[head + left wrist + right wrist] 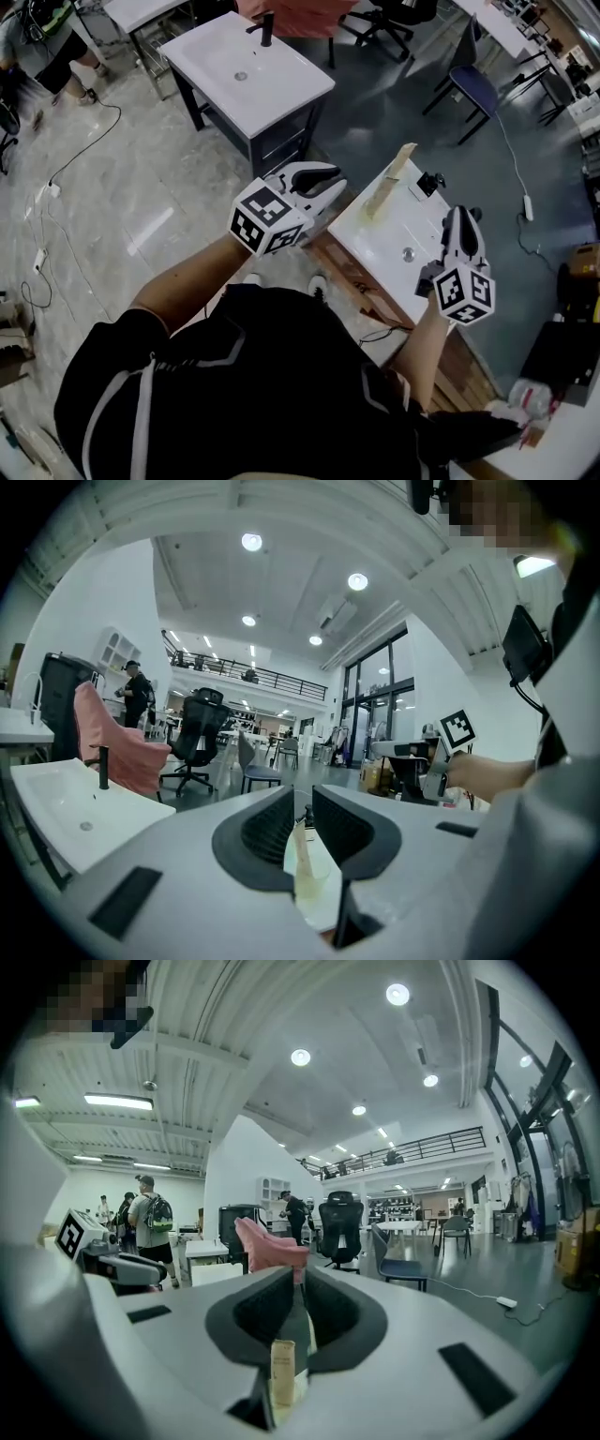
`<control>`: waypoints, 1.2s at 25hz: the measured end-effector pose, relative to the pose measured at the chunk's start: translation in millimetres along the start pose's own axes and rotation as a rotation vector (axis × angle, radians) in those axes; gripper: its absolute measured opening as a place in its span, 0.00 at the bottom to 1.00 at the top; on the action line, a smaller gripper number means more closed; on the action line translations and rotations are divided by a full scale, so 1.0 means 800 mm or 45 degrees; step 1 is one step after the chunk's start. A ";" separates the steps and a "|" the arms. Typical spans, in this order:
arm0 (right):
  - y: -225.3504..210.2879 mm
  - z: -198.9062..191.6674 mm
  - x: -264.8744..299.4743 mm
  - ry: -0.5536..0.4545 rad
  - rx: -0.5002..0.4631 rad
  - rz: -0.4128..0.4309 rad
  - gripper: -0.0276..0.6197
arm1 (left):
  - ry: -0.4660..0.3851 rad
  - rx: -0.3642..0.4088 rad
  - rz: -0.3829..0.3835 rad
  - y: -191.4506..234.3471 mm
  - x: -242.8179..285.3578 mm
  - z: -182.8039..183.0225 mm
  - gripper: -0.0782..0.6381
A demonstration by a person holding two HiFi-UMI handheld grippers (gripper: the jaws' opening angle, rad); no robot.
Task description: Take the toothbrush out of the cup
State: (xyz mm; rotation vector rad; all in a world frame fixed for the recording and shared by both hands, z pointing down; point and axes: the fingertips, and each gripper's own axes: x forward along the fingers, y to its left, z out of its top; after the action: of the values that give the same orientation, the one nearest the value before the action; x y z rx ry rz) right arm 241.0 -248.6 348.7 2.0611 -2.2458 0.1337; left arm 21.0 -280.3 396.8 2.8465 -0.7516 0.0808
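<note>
Toothbrush (389, 180) stands tilted on the white sink top (384, 246) in the head view, at three o'clock from the left gripper (333, 184) and ten o'clock from the right gripper (461, 221). In the left gripper view we find the jaws narrowly parted and empty, with the cup (315, 889) beyond them. In the right gripper view the jaws are likewise slightly parted, gripping nothing.

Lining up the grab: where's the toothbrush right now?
Head view: the toothbrush stands at the near white sink's back edge, just left of its black faucet.
</note>
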 end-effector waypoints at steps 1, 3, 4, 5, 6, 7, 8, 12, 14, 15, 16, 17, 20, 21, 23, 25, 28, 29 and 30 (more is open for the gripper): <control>-0.010 -0.002 0.006 0.007 0.000 0.015 0.12 | 0.000 -0.009 0.012 -0.003 0.007 0.000 0.18; -0.031 -0.006 0.020 0.027 -0.004 0.046 0.15 | 0.000 -0.030 0.032 -0.010 0.021 -0.002 0.18; -0.040 -0.009 0.030 0.033 -0.009 0.069 0.16 | 0.001 -0.032 0.052 -0.011 0.026 -0.003 0.18; -0.046 -0.012 0.042 0.036 -0.011 0.096 0.17 | 0.003 -0.027 0.084 -0.010 0.030 -0.003 0.18; -0.050 -0.016 0.054 0.037 -0.010 0.127 0.19 | 0.006 -0.018 0.120 -0.008 0.033 -0.003 0.18; -0.053 -0.021 0.066 0.039 -0.006 0.158 0.20 | 0.008 -0.013 0.151 -0.007 0.034 -0.003 0.18; -0.056 -0.027 0.077 0.043 -0.002 0.188 0.21 | 0.008 -0.014 0.172 -0.007 0.036 -0.003 0.18; -0.069 -0.058 0.120 0.078 -0.004 0.287 0.27 | 0.005 -0.052 0.258 -0.009 0.046 -0.007 0.18; -0.072 -0.078 0.140 0.107 -0.003 0.339 0.29 | 0.013 -0.082 0.282 -0.012 0.052 -0.011 0.18; -0.074 -0.089 0.150 0.121 0.000 0.363 0.31 | 0.019 -0.095 0.289 -0.014 0.055 -0.014 0.18; -0.075 -0.098 0.158 0.132 0.005 0.386 0.32 | 0.025 -0.103 0.297 -0.018 0.057 -0.017 0.18; -0.076 -0.108 0.165 0.142 0.008 0.407 0.33 | 0.031 -0.106 0.309 -0.021 0.057 -0.019 0.18; -0.073 -0.136 0.189 0.170 0.003 0.470 0.35 | 0.032 -0.111 0.374 -0.023 0.054 -0.025 0.18; -0.071 -0.145 0.197 0.179 -0.003 0.490 0.36 | 0.029 -0.115 0.397 -0.022 0.052 -0.027 0.18; -0.068 -0.162 0.212 0.193 -0.013 0.523 0.37 | 0.026 -0.121 0.440 -0.022 0.049 -0.030 0.18; -0.066 -0.178 0.225 0.207 -0.015 0.553 0.38 | 0.028 -0.119 0.481 -0.025 0.046 -0.032 0.18; -0.064 -0.202 0.244 0.231 -0.040 0.588 0.40 | 0.020 -0.130 0.534 -0.030 0.042 -0.033 0.18; -0.063 -0.210 0.250 0.240 -0.044 0.597 0.41 | 0.020 -0.134 0.552 -0.032 0.040 -0.033 0.18; -0.062 -0.218 0.255 0.250 -0.045 0.604 0.42 | 0.021 -0.134 0.571 -0.033 0.038 -0.034 0.18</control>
State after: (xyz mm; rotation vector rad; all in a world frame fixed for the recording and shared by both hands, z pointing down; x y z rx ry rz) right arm 274.6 -432.9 547.3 1.3907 -2.5351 0.3097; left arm 60.0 -267.1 422.0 2.5245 -1.3323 0.1240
